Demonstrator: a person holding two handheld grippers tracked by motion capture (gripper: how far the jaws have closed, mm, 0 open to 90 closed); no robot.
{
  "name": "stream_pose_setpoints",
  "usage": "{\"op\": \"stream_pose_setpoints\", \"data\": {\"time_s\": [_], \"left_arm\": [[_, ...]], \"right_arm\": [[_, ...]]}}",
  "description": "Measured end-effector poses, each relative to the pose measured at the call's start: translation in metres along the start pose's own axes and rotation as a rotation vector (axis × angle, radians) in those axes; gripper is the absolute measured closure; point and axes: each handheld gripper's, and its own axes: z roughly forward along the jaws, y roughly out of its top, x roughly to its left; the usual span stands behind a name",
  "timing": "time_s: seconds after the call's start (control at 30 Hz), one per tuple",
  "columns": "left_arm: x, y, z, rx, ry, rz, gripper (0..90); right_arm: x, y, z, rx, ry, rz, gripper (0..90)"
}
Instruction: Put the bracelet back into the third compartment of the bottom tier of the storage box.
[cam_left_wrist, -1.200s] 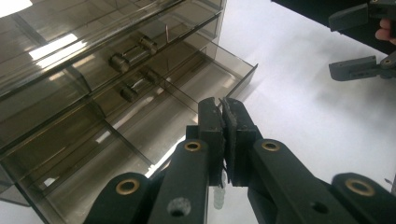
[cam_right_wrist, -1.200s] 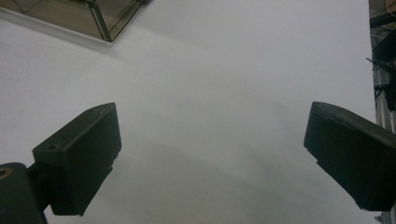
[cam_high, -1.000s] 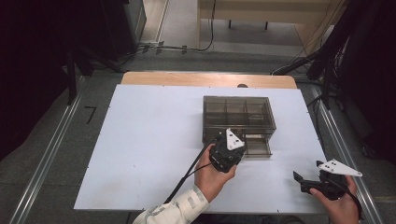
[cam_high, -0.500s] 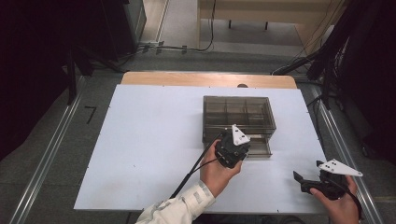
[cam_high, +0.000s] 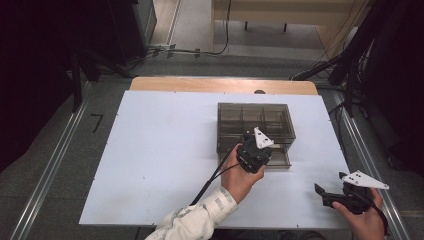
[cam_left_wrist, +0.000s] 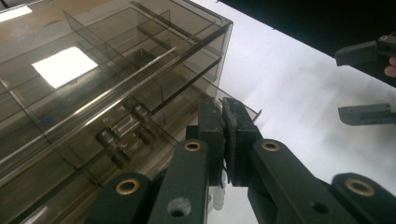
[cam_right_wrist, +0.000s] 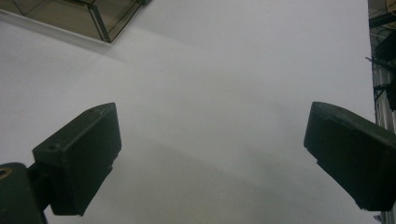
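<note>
White board covers our table (cam_high: 150, 165), with a strip of bare wood along its far edge and dark floor all round. On it, right of centre, we have a smoky transparent drawer box (cam_high: 255, 120), split into compartments by thin dividers, and its lower drawer (cam_high: 277, 161) stands pulled out a little toward us. In the left gripper view the drawer front shows small knobs (cam_left_wrist: 109, 139) to the left of our jaws. We hold our left gripper (cam_high: 254, 154) right at that drawer front; its pads are pressed together, and we cannot tell whether the drawer's thin edge lies between them. Our right gripper (cam_high: 336, 194) rests well apart, near the board's front right corner, jaws spread wide over bare white surface, as its own view (cam_right_wrist: 215, 154) confirms. A black cable (cam_high: 212, 177) trails from the left gripper back past our sleeve (cam_high: 192, 222).
</note>
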Motion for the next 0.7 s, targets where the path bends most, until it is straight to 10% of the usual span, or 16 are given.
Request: {"op": "stream_pose_setpoints", "data": {"time_s": [0.7], "left_arm": [[-0.010,0.011,0.045,-0.012,0.030,0.054,87.7]], "right_arm": [[0.000,-0.001,-0.001,-0.001,0.005,-0.004,2.5]]}}
